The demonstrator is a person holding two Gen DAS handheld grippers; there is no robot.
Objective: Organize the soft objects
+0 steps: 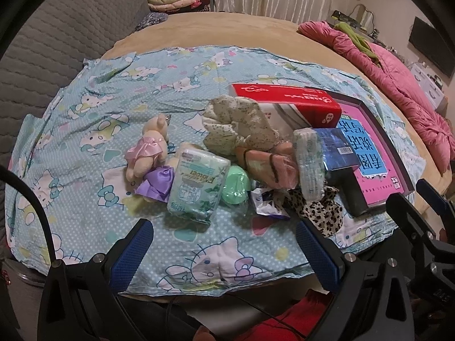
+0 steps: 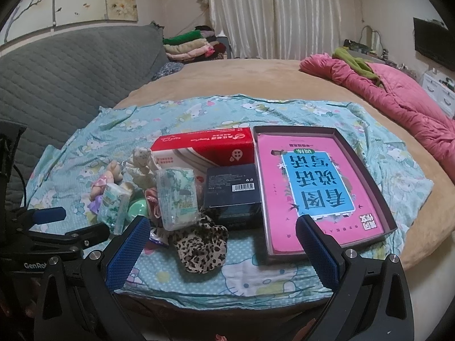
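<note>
Soft things lie heaped on a blue cartoon-cat sheet [image 1: 85,108]: a teddy bear in a pink dress [image 1: 148,147], a green-printed tissue pack [image 1: 196,184], a floral cloth [image 1: 239,125], a pink cloth bundle [image 1: 270,164], a second tissue pack [image 1: 308,162] and a leopard-print scrunchie [image 1: 318,210]. My left gripper [image 1: 224,244] hovers open just short of the pile, holding nothing. My right gripper [image 2: 224,244] is also open and empty, with the leopard scrunchie [image 2: 199,244] between its fingers' line and the tissue pack [image 2: 177,199] beyond.
A red tissue box [image 2: 204,150], a dark blue box [image 2: 233,196] and a shallow box holding a pink book [image 2: 315,187] stand right of the pile. A pink quilt [image 2: 398,91] lies at the bed's far right, a grey quilted sofa [image 2: 71,74] to the left.
</note>
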